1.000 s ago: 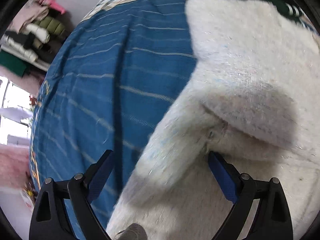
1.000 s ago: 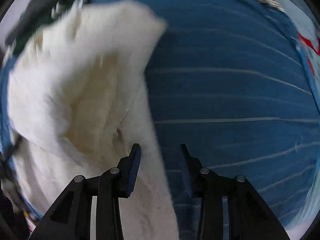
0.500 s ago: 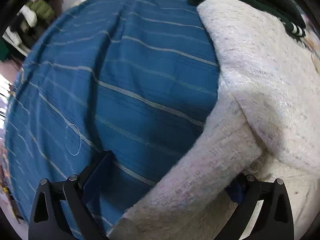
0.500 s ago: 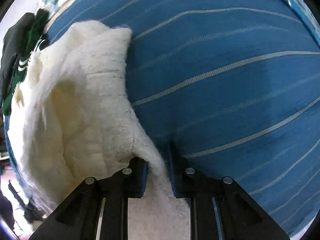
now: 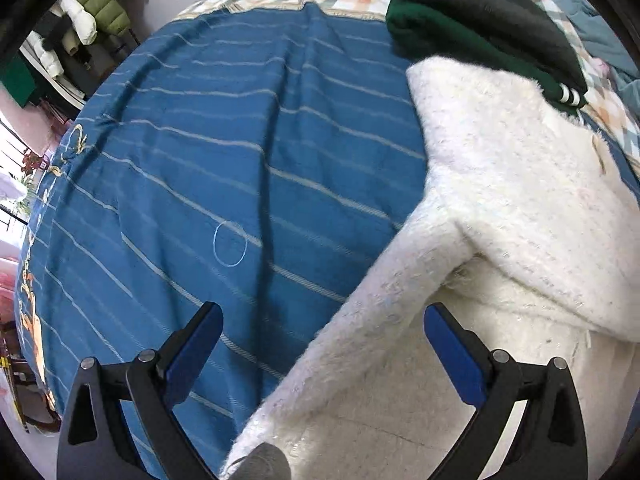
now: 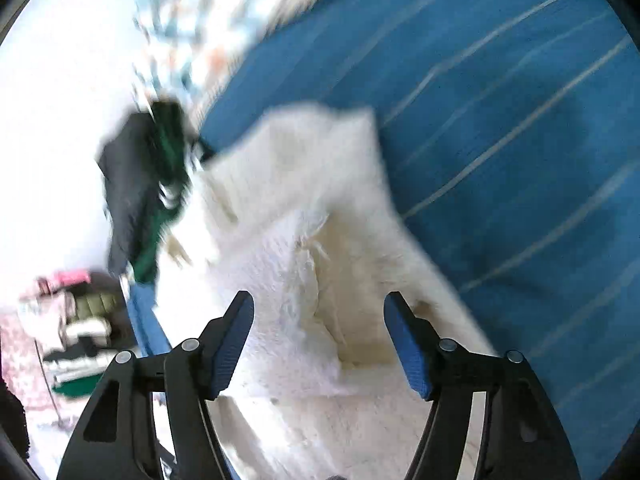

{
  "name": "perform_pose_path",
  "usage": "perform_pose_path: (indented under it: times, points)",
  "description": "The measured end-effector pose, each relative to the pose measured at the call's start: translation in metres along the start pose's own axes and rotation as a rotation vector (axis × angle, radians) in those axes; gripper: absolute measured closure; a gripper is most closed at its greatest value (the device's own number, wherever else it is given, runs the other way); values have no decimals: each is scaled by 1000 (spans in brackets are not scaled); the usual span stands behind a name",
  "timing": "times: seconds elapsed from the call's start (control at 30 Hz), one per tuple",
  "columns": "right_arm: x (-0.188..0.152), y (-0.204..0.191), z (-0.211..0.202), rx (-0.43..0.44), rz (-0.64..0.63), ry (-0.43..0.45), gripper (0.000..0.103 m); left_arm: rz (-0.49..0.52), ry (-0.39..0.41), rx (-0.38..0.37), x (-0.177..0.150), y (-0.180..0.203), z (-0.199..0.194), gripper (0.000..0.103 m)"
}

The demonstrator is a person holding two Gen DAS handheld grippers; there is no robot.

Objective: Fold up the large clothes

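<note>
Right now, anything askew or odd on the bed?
Mostly tidy. A thin light loop of thread lies loose on the blue striped bedspread. The white fuzzy garment is only partly folded, and its far end overlaps the dark green garment.

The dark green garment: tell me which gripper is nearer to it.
Neither is clearly nearer. The left gripper and the right gripper both hang open over the white fuzzy coat, with the dark green garment beyond the coat's far edge.
</note>
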State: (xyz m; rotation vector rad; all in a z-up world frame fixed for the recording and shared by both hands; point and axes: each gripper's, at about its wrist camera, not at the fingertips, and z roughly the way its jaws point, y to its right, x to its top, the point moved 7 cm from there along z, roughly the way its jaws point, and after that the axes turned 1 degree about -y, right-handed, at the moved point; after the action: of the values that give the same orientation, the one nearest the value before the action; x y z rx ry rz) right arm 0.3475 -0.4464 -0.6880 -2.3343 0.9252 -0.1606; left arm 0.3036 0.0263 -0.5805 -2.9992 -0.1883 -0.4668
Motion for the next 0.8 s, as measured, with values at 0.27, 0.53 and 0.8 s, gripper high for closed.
perform_pose_path:
  times: [0.27, 0.53, 0.8]
  points:
    - [10, -81, -41, -99, -322, 180, 97, -15, 112, -75, 54, 32, -36, 0]
    - [52, -74, -14, -257, -420, 154, 96, 44, 128, 2, 92, 69, 4, 0]
    - [22, -39, -59, -405, -299, 317, 66, 101, 19, 41, 72, 58, 49, 0]
